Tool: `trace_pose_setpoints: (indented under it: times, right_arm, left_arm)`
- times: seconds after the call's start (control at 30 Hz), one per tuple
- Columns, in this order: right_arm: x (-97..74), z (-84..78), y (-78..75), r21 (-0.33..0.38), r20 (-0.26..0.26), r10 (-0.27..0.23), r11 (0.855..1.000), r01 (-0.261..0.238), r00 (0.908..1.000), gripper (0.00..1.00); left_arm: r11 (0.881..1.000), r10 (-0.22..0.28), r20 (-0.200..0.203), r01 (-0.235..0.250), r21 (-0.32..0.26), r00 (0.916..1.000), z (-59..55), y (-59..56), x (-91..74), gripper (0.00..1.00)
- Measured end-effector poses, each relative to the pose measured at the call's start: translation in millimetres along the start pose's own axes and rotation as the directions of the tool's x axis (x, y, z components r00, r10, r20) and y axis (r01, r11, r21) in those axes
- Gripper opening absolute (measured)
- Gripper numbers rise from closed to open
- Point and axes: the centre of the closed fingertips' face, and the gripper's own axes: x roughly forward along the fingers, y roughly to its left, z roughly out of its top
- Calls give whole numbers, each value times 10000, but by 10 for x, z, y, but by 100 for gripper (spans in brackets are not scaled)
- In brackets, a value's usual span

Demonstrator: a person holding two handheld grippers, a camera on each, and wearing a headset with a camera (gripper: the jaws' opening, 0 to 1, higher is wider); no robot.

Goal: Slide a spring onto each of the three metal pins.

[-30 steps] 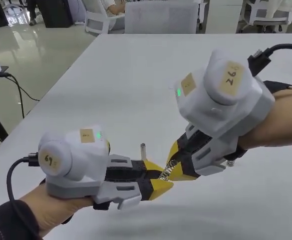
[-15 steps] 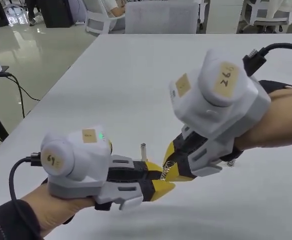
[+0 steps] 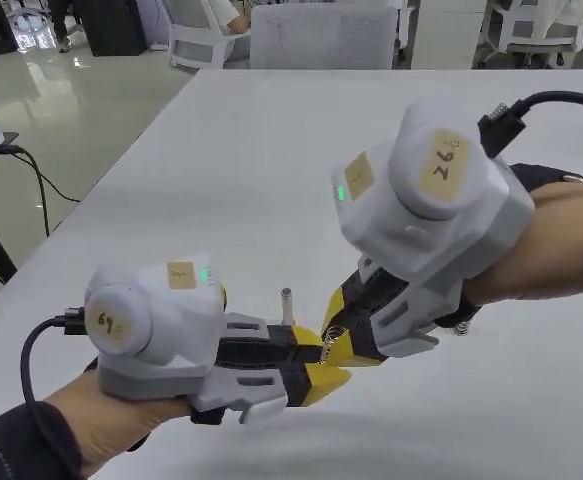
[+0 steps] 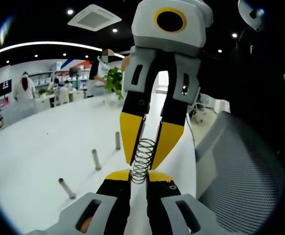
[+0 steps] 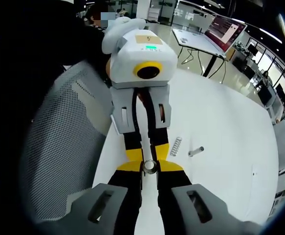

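Fingers of the right gripper pinch the spring between their yellow tips; left gripper fingers flank its near end — whether they squeeze it I cannot tell | three metal pins stand bare on the worktop, near the grippers | second spring lies loose on the worktop

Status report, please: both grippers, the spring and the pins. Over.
Right gripper shut on spring. Left gripper at spring's lower end, grip unclear. Three pins bare. Spare spring on table; path to pins looks open.
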Motion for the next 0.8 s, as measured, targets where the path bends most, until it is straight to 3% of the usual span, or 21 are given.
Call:
trace_pose_setpoints:
  times: [0.8]
  right_arm:
    - [-77, -96, -73, 194, -196, -289, 9994, 293, 9994, 8]
  left_arm:
    - [9995, 161, 39, -160, -266, 9999, 9, 21, -25, 12]
